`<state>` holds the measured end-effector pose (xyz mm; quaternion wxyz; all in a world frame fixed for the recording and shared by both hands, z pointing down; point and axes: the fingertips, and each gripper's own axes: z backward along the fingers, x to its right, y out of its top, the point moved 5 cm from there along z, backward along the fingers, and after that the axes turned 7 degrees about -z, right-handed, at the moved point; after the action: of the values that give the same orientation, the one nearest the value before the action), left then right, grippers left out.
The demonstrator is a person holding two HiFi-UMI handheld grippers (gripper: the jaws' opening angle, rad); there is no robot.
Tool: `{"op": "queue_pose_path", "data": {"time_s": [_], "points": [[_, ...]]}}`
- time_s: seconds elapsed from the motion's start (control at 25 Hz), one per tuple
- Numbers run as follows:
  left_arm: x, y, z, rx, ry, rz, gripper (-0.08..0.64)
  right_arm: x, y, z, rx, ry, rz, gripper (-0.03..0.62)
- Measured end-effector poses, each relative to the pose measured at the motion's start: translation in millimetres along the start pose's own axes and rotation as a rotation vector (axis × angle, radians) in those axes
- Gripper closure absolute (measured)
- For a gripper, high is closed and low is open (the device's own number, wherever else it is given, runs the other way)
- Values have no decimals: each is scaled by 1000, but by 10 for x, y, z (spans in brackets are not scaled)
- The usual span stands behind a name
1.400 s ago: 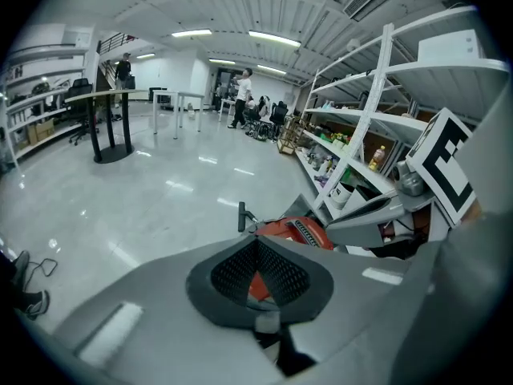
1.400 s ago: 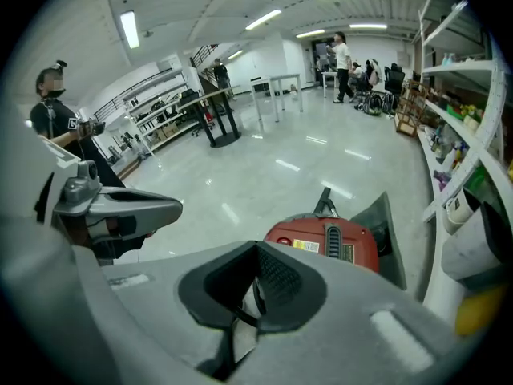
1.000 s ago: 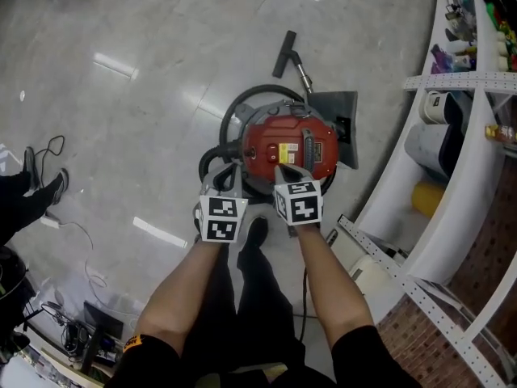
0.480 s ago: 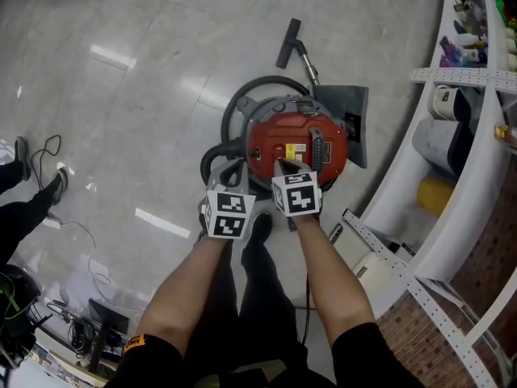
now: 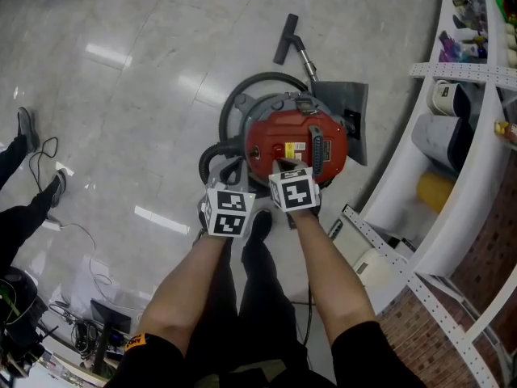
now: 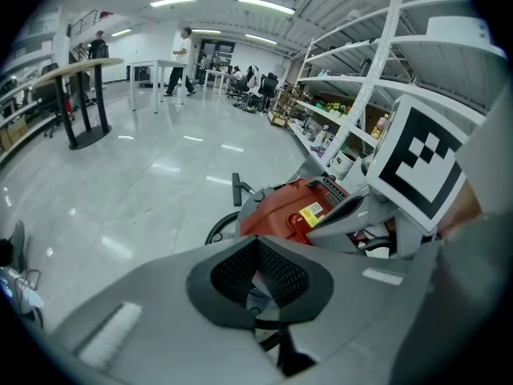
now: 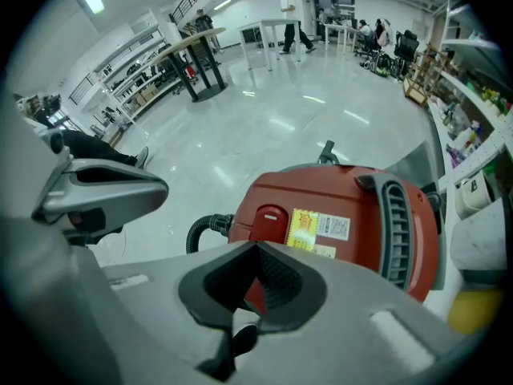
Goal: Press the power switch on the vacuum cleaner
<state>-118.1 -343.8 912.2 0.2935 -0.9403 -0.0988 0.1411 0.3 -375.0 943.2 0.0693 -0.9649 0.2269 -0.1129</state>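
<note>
- Grey jaws of the right gripper are pressed together on nothing, their tip aimed at the red power switch just beyond.
- Closed and empty too, the left gripper hangs to its left, above the black hose.
- Just far of both, the vacuum cleaner sits on the floor, with shelving to its right.
- I judge the switch not yet pressed; closing the last gap remains.
- Against a second ago, the right tip reaches slightly farther over the red body.
</note>
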Motion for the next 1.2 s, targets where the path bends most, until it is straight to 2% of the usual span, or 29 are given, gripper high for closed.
{"op": "queue_pose_path", "data": {"time_s": [0.28, 0.56, 0.92, 1.2], "points": [[-6, 14, 32, 0, -6, -14, 545, 10, -28, -16, -3, -21, 7, 600], [28, 123, 216, 7, -2, -20, 545, -36, -51, 271, 26, -25, 3, 600], [280, 374, 855, 37, 18, 2, 545, -227, -175, 1041, 121, 14, -36, 600], [560, 480, 1370, 70, 23, 36, 545, -310, -294, 1694, 234, 28, -70, 600]]}}
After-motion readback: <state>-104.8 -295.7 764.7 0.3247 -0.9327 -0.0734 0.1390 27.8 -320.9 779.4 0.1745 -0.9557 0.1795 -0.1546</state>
